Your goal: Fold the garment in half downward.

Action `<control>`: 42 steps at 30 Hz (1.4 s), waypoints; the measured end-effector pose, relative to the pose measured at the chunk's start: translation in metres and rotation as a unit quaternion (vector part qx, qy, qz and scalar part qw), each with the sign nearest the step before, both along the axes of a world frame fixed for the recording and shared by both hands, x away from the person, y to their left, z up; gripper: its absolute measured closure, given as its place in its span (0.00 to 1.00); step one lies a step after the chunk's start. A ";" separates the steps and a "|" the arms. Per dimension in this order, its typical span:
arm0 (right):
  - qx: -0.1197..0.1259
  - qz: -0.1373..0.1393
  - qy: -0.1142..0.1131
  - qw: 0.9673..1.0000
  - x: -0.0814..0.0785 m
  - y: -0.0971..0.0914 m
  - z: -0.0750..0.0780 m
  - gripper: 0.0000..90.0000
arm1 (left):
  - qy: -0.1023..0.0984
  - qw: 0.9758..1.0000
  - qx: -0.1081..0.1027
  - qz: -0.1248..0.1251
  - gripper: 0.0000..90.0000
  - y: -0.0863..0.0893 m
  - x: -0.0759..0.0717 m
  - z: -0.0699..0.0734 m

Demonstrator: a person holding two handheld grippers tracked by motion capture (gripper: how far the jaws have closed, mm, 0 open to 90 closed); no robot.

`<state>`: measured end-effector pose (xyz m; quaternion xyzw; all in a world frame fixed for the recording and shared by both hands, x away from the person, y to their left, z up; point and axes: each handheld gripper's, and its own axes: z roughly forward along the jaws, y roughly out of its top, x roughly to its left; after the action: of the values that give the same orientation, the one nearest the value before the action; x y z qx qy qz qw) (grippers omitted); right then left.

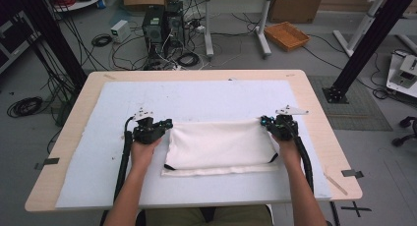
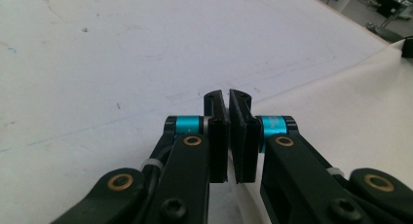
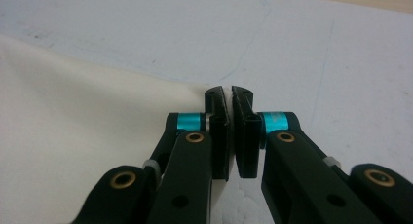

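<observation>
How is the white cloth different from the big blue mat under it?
The white cloth is cream-white; the blue mat is pale blue. The cloth is much smaller and lies on top of the mat, which covers most of the table. The cloth has black straps at its near corners; the mat has none. Both lie flat.

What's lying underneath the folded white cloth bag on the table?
The folded white cloth bag rests on a pale blue sheet covering the wooden table. Anything beneath or inside is hidden.
</observation>
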<state>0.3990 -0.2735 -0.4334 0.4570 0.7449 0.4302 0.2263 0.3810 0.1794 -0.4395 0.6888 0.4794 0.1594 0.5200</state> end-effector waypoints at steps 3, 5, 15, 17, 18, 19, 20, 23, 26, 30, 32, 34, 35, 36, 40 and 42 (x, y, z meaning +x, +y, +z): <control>0.000 -0.002 0.004 1.000 0.002 0.000 -0.003 0.93 | -0.005 1.000 0.002 0.009 0.83 0.001 0.000 0.001; -0.001 -0.015 0.004 1.000 0.000 0.001 -0.003 0.75 | 0.010 1.000 0.013 0.009 0.70 0.003 -0.003 0.002; -0.008 0.036 0.000 0.999 -0.052 -0.013 0.013 0.59 | 0.017 0.998 0.034 -0.059 0.67 0.004 -0.064 0.005; -0.007 0.050 0.009 0.999 -0.064 -0.014 0.009 0.59 | 0.024 0.997 0.039 -0.060 0.66 0.003 -0.074 0.002; -0.005 0.054 0.015 0.998 -0.070 -0.014 0.007 0.59 | 0.028 0.997 0.041 -0.064 0.66 0.003 -0.078 0.000; -0.007 0.061 0.014 0.998 -0.074 -0.015 0.005 0.59 | 0.029 0.997 0.044 -0.064 0.66 0.002 -0.082 -0.002; -0.008 0.060 0.017 0.998 -0.079 -0.015 0.003 0.59 | 0.029 0.996 0.052 -0.066 0.65 0.000 -0.085 -0.003; -0.022 0.065 0.016 0.998 -0.090 -0.016 0.003 0.59 | 0.032 0.995 0.067 -0.062 0.65 -0.004 -0.093 -0.003; -0.022 0.065 0.013 0.998 -0.098 -0.019 0.006 0.61 | 0.032 0.995 0.070 -0.055 0.66 -0.004 -0.099 -0.002; -0.022 0.064 0.026 0.997 -0.106 -0.025 0.004 0.65 | 0.040 0.995 0.079 -0.044 0.72 -0.005 -0.103 -0.005; -0.018 0.063 0.029 0.997 -0.108 -0.029 0.003 0.65 | 0.043 0.995 0.081 -0.039 0.72 -0.004 -0.103 -0.007; -0.014 0.060 0.036 0.997 -0.110 -0.030 0.002 0.64 | 0.042 0.995 0.083 -0.030 0.72 -0.004 -0.103 -0.007; -0.012 0.062 0.037 0.997 -0.110 -0.031 0.001 0.64 | 0.042 0.995 0.081 -0.031 0.71 -0.004 -0.103 -0.007; -0.011 0.063 0.040 0.997 -0.110 -0.031 0.000 0.64 | 0.042 0.995 0.082 -0.030 0.70 -0.004 -0.103 -0.007; -0.008 0.071 0.049 0.996 -0.107 -0.027 -0.003 0.60 | 0.053 0.994 0.081 -0.042 0.71 -0.009 -0.103 -0.012; -0.006 0.068 0.048 0.997 -0.107 -0.027 -0.002 0.59 | 0.055 0.994 0.088 -0.046 0.72 -0.011 -0.102 -0.013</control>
<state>0.2923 -0.3006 -0.4359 0.4238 0.7868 0.4179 0.1636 0.2786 0.1681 -0.4522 0.7610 0.4590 0.1384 0.4372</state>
